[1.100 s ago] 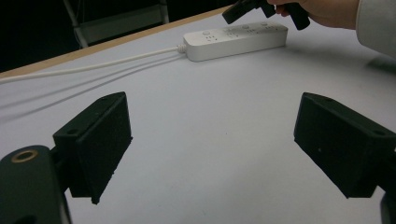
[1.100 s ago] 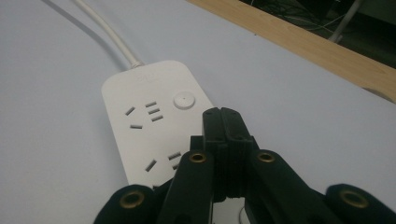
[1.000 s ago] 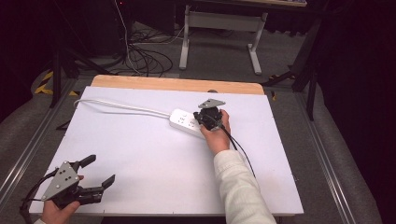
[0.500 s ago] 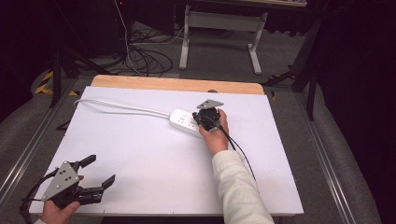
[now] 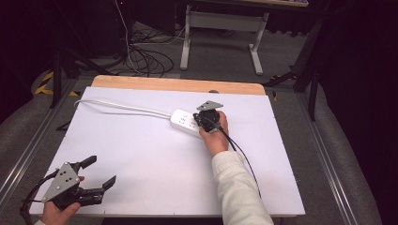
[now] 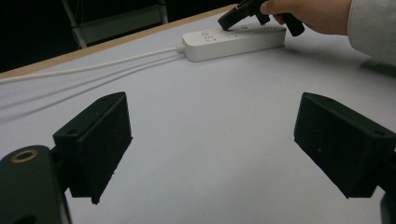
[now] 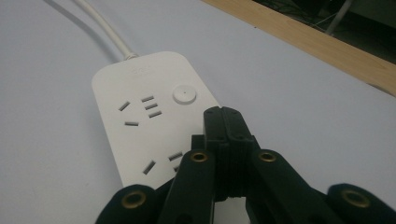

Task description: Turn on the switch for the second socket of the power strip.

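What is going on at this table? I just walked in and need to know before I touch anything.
A person holds a tool in each hand at a white table. The right tool, its jaws shut with nothing between them, is poised over a white power strip near its round button; whether it touches the strip I cannot tell. The strip's cord runs off toward the table's far left corner. The left tool rests at the near left corner, jaws open and empty.

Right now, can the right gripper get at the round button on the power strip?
Probably yes. The right gripper, jaws shut, hangs over the power strip just short of the button, with nothing between them.
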Demonstrator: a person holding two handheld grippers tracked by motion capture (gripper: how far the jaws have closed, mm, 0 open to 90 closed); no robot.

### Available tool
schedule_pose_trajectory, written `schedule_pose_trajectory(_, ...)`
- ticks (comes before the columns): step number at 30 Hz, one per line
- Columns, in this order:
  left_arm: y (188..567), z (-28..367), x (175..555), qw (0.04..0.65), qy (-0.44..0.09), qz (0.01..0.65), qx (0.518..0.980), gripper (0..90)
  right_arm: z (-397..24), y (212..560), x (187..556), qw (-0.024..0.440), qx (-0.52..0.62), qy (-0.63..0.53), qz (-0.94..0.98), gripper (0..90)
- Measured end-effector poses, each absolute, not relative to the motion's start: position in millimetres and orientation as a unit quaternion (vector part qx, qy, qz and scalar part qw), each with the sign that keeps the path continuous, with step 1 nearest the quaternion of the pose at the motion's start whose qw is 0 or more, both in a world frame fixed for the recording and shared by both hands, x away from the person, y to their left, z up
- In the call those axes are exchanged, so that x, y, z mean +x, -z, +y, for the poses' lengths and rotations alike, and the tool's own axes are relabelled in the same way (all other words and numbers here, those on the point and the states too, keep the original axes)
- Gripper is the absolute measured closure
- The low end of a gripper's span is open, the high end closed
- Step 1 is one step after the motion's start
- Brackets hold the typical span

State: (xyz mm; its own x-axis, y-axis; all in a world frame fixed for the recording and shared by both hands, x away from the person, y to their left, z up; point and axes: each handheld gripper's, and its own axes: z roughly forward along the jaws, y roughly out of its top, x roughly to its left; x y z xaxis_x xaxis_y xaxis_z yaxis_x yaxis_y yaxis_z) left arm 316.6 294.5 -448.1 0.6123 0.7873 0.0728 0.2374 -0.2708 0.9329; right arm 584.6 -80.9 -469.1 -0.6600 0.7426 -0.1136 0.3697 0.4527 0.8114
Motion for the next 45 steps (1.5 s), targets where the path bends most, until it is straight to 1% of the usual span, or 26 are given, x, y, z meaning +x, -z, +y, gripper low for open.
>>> schedule_pose_trajectory(21,447.7,294.4,316.1,0.499,-0.277,0.342,0.747,11.7,-81.5,469.4,582.5,0.238,0.363,-0.386,0.814,90.0)
schedule_pose_trajectory(30,448.3,293.2,316.7,0.500,-0.274,0.344,0.747,11.7,-82.6,468.9,583.6,0.233,0.361,-0.387,0.816,90.0)
schedule_pose_trajectory(36,448.4,293.2,317.0,0.499,-0.273,0.344,0.747,11.7,-77.5,467.3,582.1,0.251,0.346,-0.365,0.827,90.0)
schedule_pose_trajectory(40,448.3,293.2,316.9,0.500,-0.274,0.344,0.747,11.7,-76.5,467.4,583.6,0.240,0.343,-0.365,0.831,90.0)
schedule_pose_trajectory(43,448.3,293.2,317.1,0.500,-0.273,0.344,0.747,11.7,-73.8,467.1,582.9,0.249,0.338,-0.358,0.834,90.0)
schedule_pose_trajectory(45,448.0,293.6,317.2,0.497,-0.276,0.341,0.749,11.7,-74.4,466.9,583.3,0.246,0.340,-0.359,0.834,90.0)
